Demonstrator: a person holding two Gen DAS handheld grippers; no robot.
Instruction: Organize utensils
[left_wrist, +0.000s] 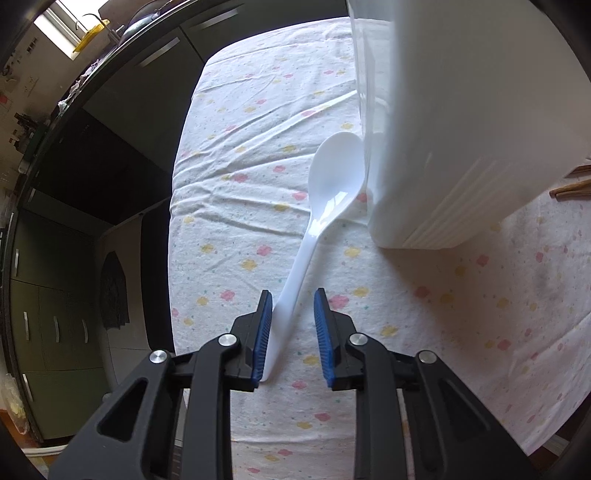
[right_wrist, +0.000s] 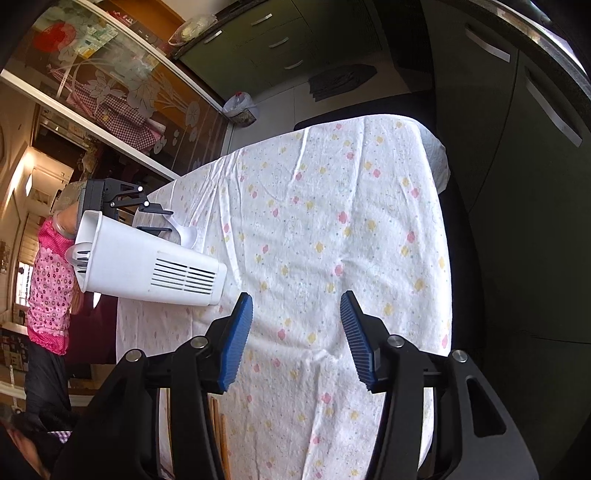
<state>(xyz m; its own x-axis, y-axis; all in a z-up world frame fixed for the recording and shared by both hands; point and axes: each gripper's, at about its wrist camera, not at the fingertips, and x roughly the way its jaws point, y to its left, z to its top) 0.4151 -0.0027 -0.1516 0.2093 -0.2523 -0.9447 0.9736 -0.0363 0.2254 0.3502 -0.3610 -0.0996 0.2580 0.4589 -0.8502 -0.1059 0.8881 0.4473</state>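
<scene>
Left gripper (left_wrist: 293, 306) fingers bracket the white spoon (left_wrist: 325, 199) handle beside the utensil holder (left_wrist: 461, 147), not yet clamped; next, close and lift. Right gripper (right_wrist: 296, 314) released, empty.

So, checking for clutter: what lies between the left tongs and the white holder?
Only bare flowered cloth between left tongs and holder, in the left wrist view.

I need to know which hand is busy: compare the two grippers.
The left gripper has the white spoon's handle between its narrow jaws, against one pad; the right gripper stands wider, with only floral tablecloth between its pads. Both have blue ribbed pads and point down at the table.
</scene>
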